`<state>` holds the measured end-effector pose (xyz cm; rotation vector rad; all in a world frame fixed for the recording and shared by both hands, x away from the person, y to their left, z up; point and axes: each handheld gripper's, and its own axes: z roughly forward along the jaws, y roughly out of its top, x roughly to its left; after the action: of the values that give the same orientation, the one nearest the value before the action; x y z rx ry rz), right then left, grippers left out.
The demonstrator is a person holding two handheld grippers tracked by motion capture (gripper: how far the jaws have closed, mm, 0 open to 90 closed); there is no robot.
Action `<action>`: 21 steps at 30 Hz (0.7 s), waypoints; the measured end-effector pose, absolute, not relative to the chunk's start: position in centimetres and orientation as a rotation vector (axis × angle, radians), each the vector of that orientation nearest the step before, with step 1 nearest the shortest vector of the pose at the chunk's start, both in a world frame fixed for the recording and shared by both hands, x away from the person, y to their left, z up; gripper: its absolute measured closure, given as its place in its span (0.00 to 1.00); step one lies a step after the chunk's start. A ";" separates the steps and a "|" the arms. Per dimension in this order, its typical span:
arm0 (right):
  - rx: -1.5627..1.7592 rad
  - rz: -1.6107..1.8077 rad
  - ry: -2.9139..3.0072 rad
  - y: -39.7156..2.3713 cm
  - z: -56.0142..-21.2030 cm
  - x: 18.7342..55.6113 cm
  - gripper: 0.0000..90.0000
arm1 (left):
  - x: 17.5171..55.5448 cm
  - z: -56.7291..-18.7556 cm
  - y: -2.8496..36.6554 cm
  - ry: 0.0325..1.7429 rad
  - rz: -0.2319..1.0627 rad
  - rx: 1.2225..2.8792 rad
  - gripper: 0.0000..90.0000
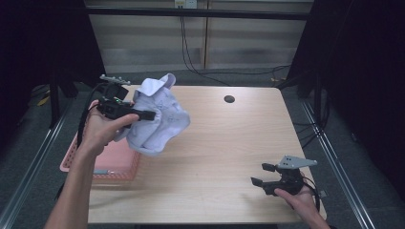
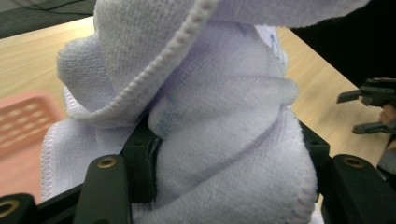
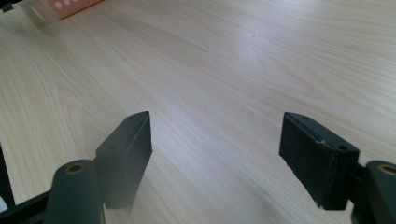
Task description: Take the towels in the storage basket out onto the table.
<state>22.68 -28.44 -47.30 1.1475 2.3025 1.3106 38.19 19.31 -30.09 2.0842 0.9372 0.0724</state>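
Note:
A bunched pale lilac towel hangs in the air over the table's left part, with my left gripper shut on it from the left. In the left gripper view the towel bulges thickly between both black jaws and hides their tips. My right gripper rests low near the table's front right corner, held by a hand, its jaws open and pointing left. In the right gripper view the right gripper has bare wood between its spread jaws.
A pink slotted basket sits at the table's left edge, partly under my left forearm. A dark round hole marks the wooden table at the back. Cables trail on the floor behind.

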 end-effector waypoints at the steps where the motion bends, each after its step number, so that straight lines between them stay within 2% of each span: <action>1: 1.147 1.311 2.301 -28.5 -47.3 22.7 0.28 | 38.1 -30.1 18.6 0.920 0.073 2.091 0.45; 7: 1.154 1.314 2.299 -28.6 -47.3 22.6 0.28 | 37.1 -31.0 13.6 0.803 0.051 2.141 0.44; 14: 1.157 1.318 2.288 -28.7 -47.2 22.8 0.28 | 36.2 -32.2 9.8 0.723 0.011 2.163 0.44; 21: 1.158 1.318 2.280 -28.9 -47.1 22.6 0.28 | 35.6 -35.7 6.4 0.695 -0.024 2.219 0.43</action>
<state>22.64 -28.95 -47.08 1.1575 2.2800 1.3182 35.60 6.45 -35.73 2.2190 0.6947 -0.0240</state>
